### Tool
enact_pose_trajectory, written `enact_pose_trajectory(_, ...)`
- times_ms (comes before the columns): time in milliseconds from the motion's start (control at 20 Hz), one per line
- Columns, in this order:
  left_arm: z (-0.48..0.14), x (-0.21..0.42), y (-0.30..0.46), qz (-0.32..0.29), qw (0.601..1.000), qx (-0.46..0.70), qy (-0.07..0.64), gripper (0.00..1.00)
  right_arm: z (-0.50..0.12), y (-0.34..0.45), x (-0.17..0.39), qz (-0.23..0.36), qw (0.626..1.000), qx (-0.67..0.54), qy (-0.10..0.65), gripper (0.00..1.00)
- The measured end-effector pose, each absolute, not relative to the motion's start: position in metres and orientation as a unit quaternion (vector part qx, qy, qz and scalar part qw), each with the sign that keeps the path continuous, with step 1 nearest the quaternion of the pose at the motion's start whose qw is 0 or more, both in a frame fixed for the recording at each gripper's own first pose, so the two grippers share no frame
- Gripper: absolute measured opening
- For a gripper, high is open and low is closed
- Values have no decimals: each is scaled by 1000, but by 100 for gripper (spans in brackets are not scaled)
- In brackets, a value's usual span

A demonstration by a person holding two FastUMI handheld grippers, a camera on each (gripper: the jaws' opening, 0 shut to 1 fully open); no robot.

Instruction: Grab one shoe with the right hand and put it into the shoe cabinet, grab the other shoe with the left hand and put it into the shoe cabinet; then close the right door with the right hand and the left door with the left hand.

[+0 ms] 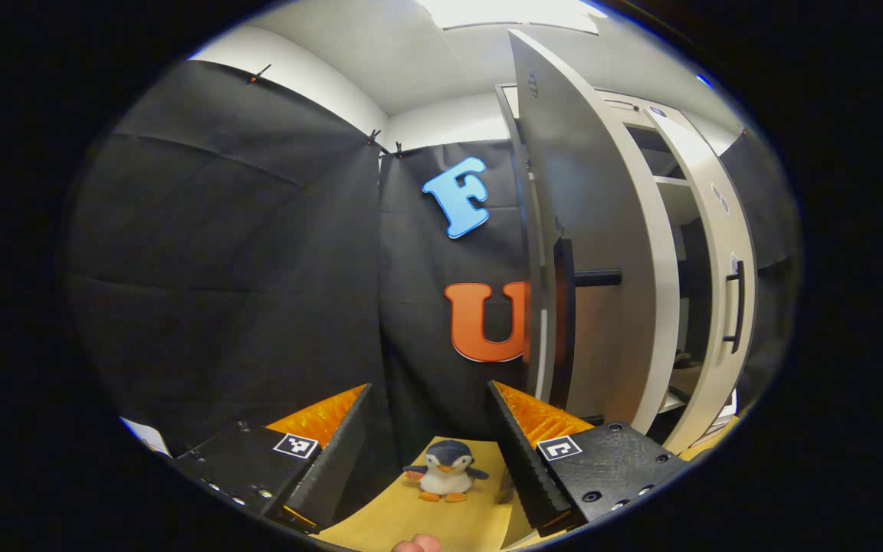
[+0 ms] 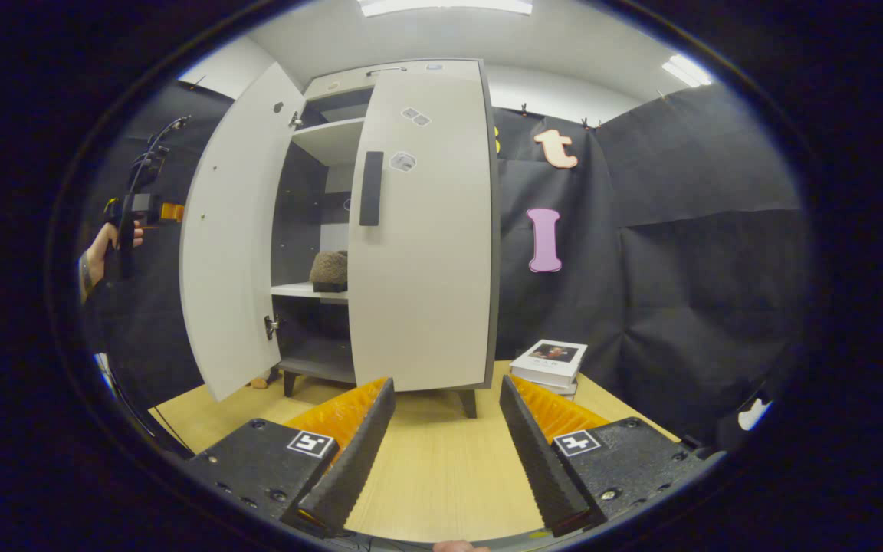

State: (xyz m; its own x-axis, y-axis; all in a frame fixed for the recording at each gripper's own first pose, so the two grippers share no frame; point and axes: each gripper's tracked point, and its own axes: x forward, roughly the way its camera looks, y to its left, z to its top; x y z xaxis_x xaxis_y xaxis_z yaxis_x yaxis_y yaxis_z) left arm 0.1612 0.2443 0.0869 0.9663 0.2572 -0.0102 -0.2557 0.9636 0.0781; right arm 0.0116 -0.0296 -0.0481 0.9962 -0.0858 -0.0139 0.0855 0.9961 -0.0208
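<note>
Left door (image 2: pixel 231 238) swung wide, right door (image 2: pixel 422 230) nearly shut, narrow gap between, books (image 2: pixel 549 362) beside cabinet (image 2: pixel 403 73)

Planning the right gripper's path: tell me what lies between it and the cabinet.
In the right gripper view, only bare wooden tabletop lies between the open right gripper and the cabinet. The stack of books sits off to the side.
</note>
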Motion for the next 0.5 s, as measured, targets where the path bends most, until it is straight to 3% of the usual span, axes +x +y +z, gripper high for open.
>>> enact_pose_trajectory(500,72,204,119,7,1000,11,8,88,-39,-45,12,-63,998,-8,-7,90)
